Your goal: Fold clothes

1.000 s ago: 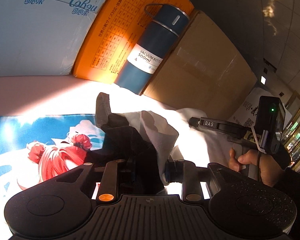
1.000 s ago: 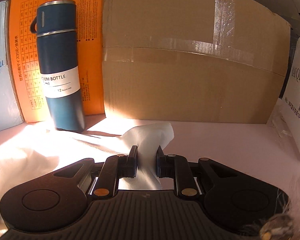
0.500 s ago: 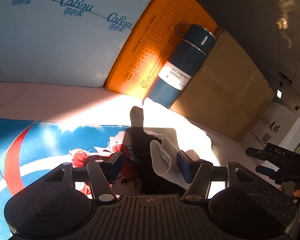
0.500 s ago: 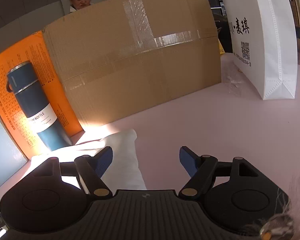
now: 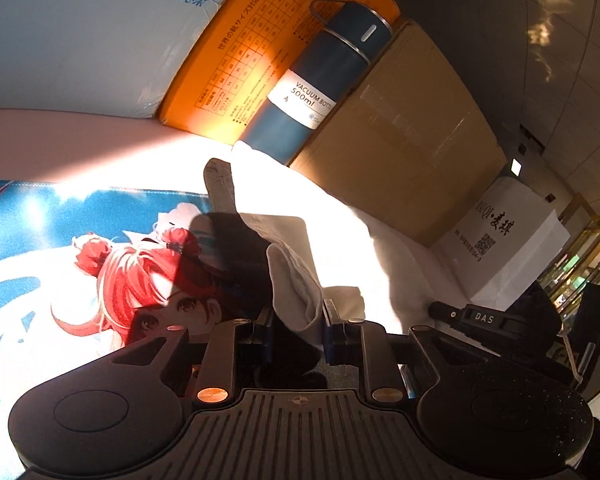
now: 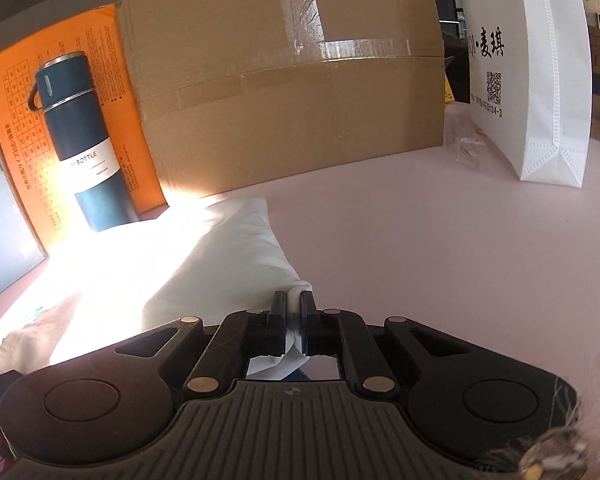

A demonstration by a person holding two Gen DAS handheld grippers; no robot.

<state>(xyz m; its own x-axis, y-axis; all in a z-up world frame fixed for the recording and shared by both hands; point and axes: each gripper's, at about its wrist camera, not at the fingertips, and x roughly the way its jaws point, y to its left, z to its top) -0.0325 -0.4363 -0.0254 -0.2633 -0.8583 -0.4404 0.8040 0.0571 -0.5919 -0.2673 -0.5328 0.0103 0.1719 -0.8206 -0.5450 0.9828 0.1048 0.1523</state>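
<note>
A white garment (image 6: 204,256) lies on the pink table, partly folded and in bright sunlight. My right gripper (image 6: 294,316) is shut on a corner of it at the near right edge. In the left wrist view the garment (image 5: 340,248) spreads toward the boxes, and my left gripper (image 5: 298,330) is shut on a bunched fold of it (image 5: 296,292) above the printed mat. The right gripper's body (image 5: 500,320) shows at the right of that view.
A blue vacuum bottle (image 6: 80,140) (image 5: 316,84) stands against an orange box (image 5: 268,40). A large cardboard box (image 6: 284,80) and a white bag (image 6: 532,72) stand at the back. A blue printed mat (image 5: 80,264) covers the table's left. A pale blue package (image 5: 80,32) stands far left.
Both grippers let go of the garment, opened wide, then closed again on it. The right gripper now holds a lower corner nearer the table; the left holds a bunched fold.
</note>
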